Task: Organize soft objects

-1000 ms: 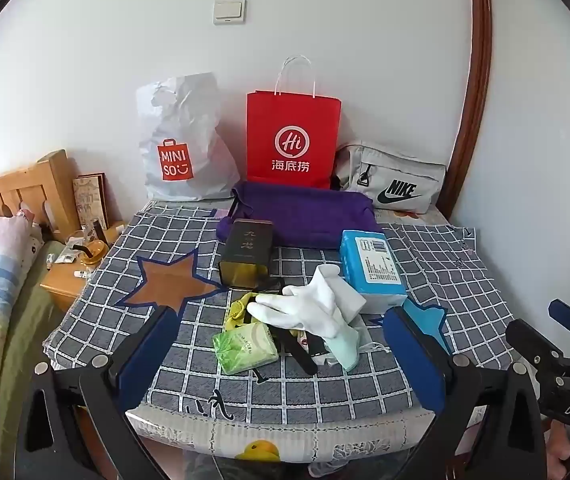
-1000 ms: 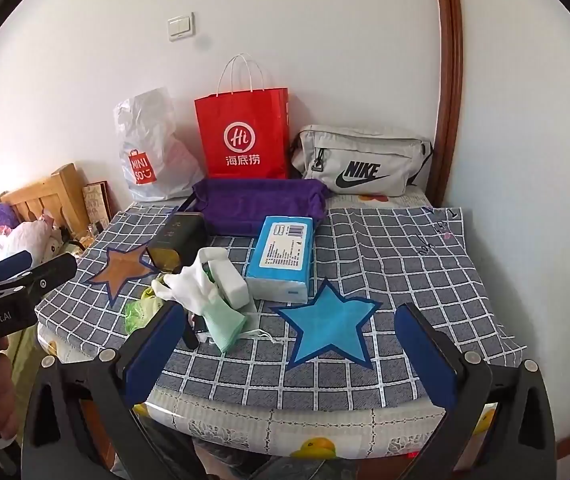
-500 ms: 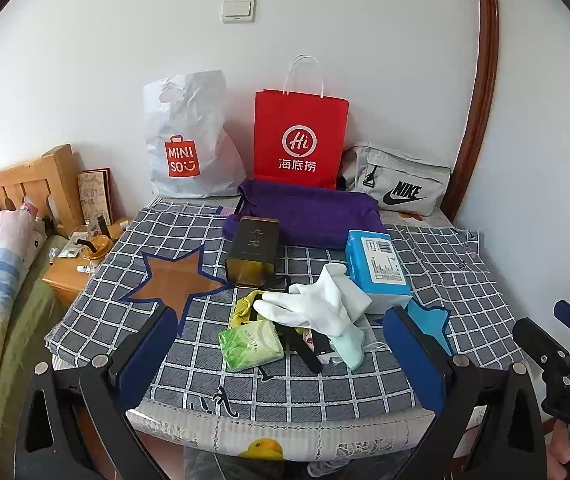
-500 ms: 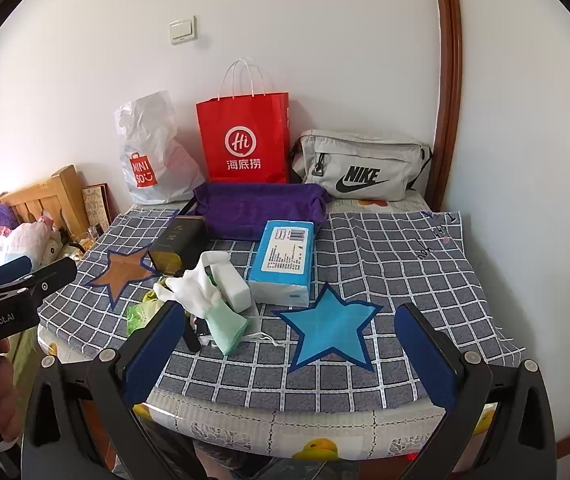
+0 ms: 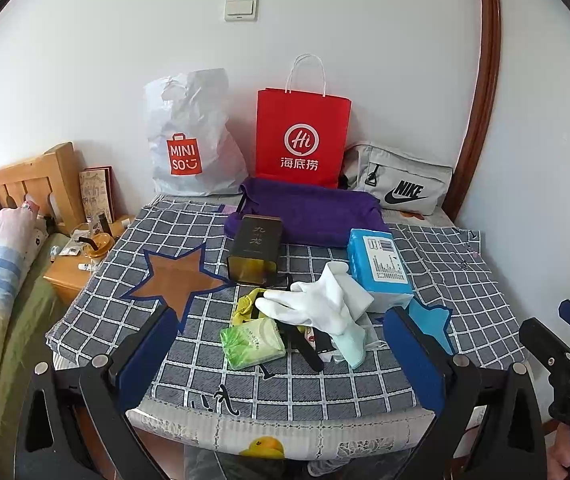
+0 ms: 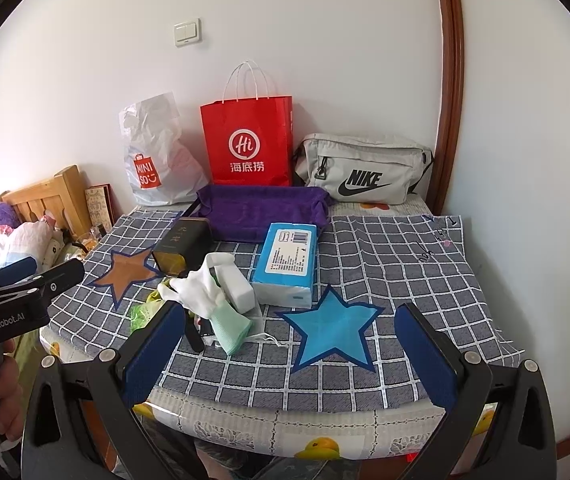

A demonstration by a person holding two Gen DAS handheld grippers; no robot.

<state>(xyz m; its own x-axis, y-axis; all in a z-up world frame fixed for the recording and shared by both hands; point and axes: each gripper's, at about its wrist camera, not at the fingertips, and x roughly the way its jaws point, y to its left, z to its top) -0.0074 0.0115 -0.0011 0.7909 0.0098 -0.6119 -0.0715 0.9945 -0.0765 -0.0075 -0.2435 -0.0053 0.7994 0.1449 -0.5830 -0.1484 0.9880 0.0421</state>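
Observation:
A pile of soft things lies mid-table: a white glove with a mint cuff point(image 5: 321, 308) point(image 6: 205, 294), a green tissue pack point(image 5: 251, 342), a yellow cloth point(image 5: 245, 304) and a white sponge block point(image 6: 239, 286). A blue tissue packet point(image 5: 379, 268) point(image 6: 289, 262) lies to their right. A purple folded towel point(image 5: 309, 210) point(image 6: 261, 210) sits behind. My left gripper point(image 5: 285, 352) hangs open before the pile, near the table's front edge. My right gripper point(image 6: 289, 352) is open too, in front of the blue star patch point(image 6: 331, 328). Neither holds anything.
A dark tin box point(image 5: 255, 248) lies behind the pile. A red paper bag point(image 5: 301, 136), a white plastic bag point(image 5: 189, 140) and a grey waist bag point(image 5: 401, 184) line the wall. A bed and a nightstand point(image 5: 73, 268) stand left. A brown star patch point(image 5: 177, 278) marks the checked cloth.
Both views have shifted slightly, with the table contents sitting a little further off in the left wrist view. Nothing on the table has moved; both grippers stay open.

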